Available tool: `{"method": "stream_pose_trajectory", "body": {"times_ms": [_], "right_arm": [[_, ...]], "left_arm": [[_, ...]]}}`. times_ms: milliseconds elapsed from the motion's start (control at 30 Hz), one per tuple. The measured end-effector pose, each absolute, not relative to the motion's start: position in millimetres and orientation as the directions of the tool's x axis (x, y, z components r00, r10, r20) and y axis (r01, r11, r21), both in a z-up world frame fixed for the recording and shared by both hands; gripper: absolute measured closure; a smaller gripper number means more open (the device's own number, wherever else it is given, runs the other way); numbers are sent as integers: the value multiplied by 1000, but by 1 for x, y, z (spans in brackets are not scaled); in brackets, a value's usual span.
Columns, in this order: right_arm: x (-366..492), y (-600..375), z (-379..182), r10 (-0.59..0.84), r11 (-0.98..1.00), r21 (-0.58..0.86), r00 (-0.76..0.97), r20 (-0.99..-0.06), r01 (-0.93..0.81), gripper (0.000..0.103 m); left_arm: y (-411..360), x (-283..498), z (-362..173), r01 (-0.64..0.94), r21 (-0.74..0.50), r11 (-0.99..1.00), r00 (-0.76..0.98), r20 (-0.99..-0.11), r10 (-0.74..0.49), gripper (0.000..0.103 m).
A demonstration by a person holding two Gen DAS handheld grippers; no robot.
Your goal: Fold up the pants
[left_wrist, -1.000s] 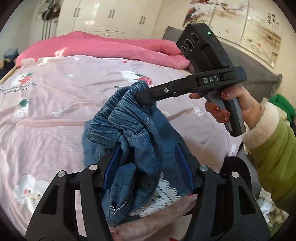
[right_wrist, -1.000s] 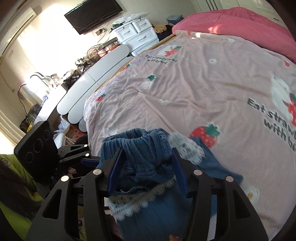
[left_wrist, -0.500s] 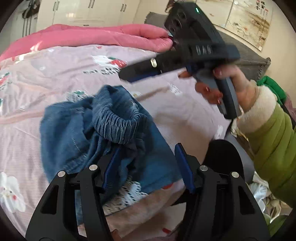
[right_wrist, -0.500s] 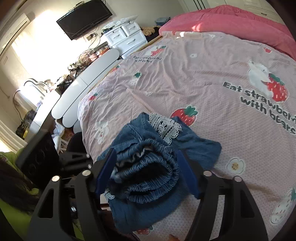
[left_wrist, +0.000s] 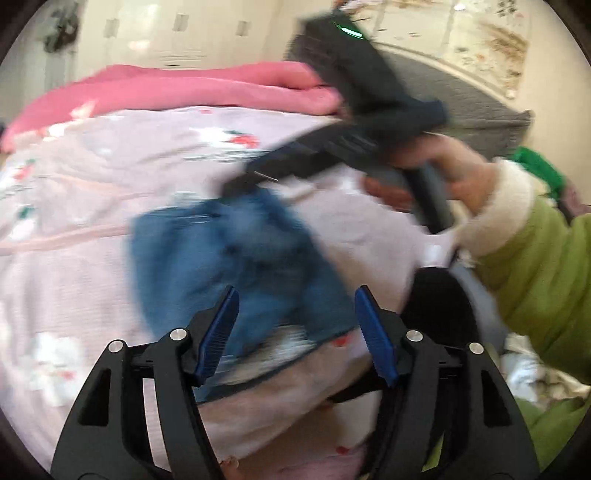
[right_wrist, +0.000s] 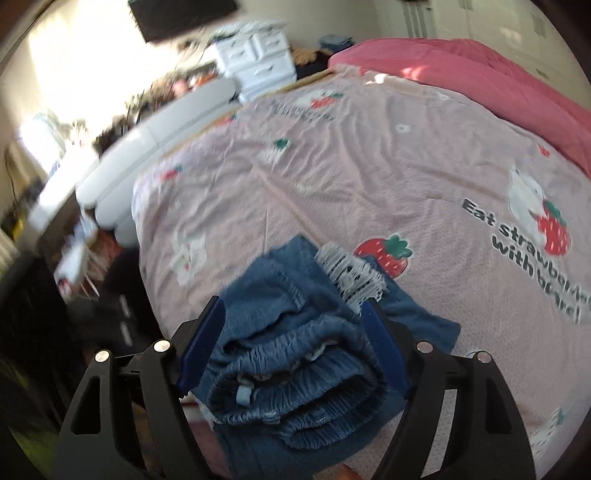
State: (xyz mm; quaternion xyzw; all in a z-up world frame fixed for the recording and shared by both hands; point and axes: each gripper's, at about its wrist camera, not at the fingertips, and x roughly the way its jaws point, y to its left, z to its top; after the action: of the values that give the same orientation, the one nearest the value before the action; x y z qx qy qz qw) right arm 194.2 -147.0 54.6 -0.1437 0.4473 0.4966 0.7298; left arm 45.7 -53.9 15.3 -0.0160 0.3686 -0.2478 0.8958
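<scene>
Soft, floppy denim pants [right_wrist: 295, 354] lie bunched on the bed [right_wrist: 369, 166]. Both grippers [left_wrist: 295, 332] [right_wrist: 291, 347] gape, holding nothing. The thick elastic waistband looks easiest to grasp.

You are facing a bed [right_wrist: 369, 177] covered by a pale pink sheet printed with strawberries and bears. A bright pink quilt [right_wrist: 480, 70] lies along its far side. A white chest of drawers [right_wrist: 258, 62] and dark wall-mounted television [right_wrist: 181, 14] stand beyond, in strong sunlight. Cream wardrobe doors [left_wrist: 177, 37] line another wall.
</scene>
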Motion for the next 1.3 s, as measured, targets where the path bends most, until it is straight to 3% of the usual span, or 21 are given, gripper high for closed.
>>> {"method": "stream_pose_trajectory", "body": {"times_ms": [167, 300, 467, 633, 800, 900, 1033, 1100, 1167, 1233, 1300], "right_arm": [[166, -159, 35, 463, 436, 85, 142, -875, -896, 29], [154, -173, 20, 421, 438, 55, 150, -895, -898, 28], [154, -181, 14, 425, 457, 99, 120, -897, -884, 27], [170, -179, 58, 551, 479, 187, 128, -824, -858, 21], [200, -148, 67, 577, 535, 233, 149, -803, -812, 22], [222, -128, 51, 542, 575, 262, 120, -832, -775, 45], [239, -113, 33, 530, 593, 316, 63, -846, -741, 52], [241, -102, 29, 519, 586, 319, 43, -854, -745, 56], [238, -92, 24, 481, 578, 287, 34, -876, -764, 61], [235, -83, 17, 426, 573, 231, 46, -903, -787, 80], [232, -78, 11, 375, 568, 155, 87, -923, -809, 87]], "left_arm": [[-26, 64, 2, 309, -217, 926, 618, -694, -369, 46], [-20, 75, -11, 258, -250, 933, 603, -713, -358, 46], [-26, 75, -15, 275, -234, 933, 592, -723, -356, 46], [-35, 65, -8, 335, -227, 915, 589, -707, -391, 46], [-53, 59, -10, 387, -205, 899, 573, -710, -409, 46], [-63, 58, -15, 417, -176, 892, 559, -724, -405, 47], [-69, 53, -16, 439, -185, 880, 546, -723, -424, 61], [-73, 50, -17, 461, -189, 867, 533, -723, -440, 61], [-82, 46, -21, 490, -201, 848, 502, -730, -464, 61], [-89, 46, -26, 508, -186, 841, 485, -745, -458, 61], [-93, 48, -34, 504, -189, 843, 469, -759, -451, 61]]}}
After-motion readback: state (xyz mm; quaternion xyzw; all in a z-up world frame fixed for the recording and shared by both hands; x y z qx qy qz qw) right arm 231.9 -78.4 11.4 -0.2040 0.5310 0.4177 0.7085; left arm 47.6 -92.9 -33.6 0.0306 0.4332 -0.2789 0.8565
